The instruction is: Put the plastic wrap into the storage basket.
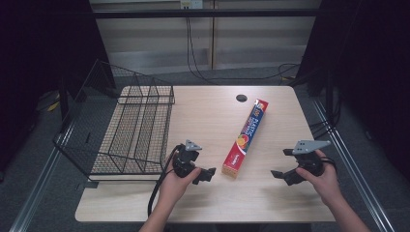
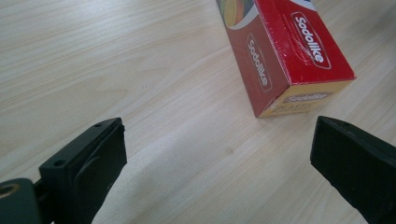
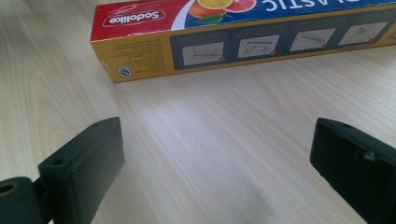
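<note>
A long red, blue and yellow plastic wrap box lies flat on the wooden table, running from near centre toward the far right. My left gripper sits just left of the box's near end, open, with nothing between its fingers. The left gripper view puts the box's red near end just ahead of my open left gripper. My right gripper is to the right of the box, open and empty. In the right gripper view the box's yellow side lies ahead of my open right gripper.
A black wire basket stands on the table's left part, hanging over the left edge. A dark cable hole sits near the far edge. Bare wood lies between the grippers and the front edge.
</note>
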A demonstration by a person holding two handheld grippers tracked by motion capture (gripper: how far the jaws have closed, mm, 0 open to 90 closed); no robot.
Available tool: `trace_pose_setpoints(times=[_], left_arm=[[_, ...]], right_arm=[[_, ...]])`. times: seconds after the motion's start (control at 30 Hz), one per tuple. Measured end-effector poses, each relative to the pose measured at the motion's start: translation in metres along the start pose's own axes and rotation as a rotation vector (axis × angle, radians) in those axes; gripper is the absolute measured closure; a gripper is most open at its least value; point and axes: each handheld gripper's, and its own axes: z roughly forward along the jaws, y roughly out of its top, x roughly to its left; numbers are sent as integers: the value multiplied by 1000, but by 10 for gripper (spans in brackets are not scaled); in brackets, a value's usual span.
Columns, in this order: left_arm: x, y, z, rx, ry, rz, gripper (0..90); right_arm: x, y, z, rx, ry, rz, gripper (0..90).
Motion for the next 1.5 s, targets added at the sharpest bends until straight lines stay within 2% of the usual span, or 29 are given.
trace_pose_setpoints(times=[0.13, 0.2, 0.4, 0.53, 0.57, 0.6, 0.7, 0.77, 0.9, 1.03, 1.23, 1.3, 1.47, 1.5], left_arm=[[0, 2, 0, 23, -1, 5, 35], [-1, 3, 0, 28, -10, -6, 35], [-5, 15, 2, 29, -29, -3, 34], [-7, 30, 5, 35, -40, 4, 29], [-8, 33, 8, 22, -41, -4, 29], [-9, 39, 10, 42, -44, -1, 29], [-12, 56, 17, 43, -51, 2, 29], [-13, 60, 18, 41, -52, -1, 29], [-18, 80, 31, 50, -78, -5, 29], [-22, 88, 38, 53, -81, -3, 29], [-26, 105, 56, 94, -66, 6, 41], [-27, 109, 61, 93, -60, 9, 45], [-31, 117, 71, 98, -68, 1, 51], [-32, 119, 77, 106, -76, -2, 55]], right_arm=[[-1, -1, -1, 1, 1, 1, 28], [0, -1, -1, 2, 1, 5, 28], [1, -2, -3, -7, -3, 1, 28], [2, -2, -3, -3, -4, 1, 28], [1, -3, -2, -1, 1, 0, 28], [1, -3, -3, -1, -5, 7, 28], [-2, -3, -4, -4, 6, 12, 28], [-3, -4, -4, -4, 3, 19, 28], [-4, -5, -4, -4, -1, 21, 28], [-5, -5, -5, -11, -7, 25, 28], [-7, -6, -6, -13, -8, 26, 28], [-8, -6, -6, -16, -6, 33, 28], [-9, -6, -5, -14, -7, 33, 27], [-9, -6, -6, -16, -7, 34, 27]])
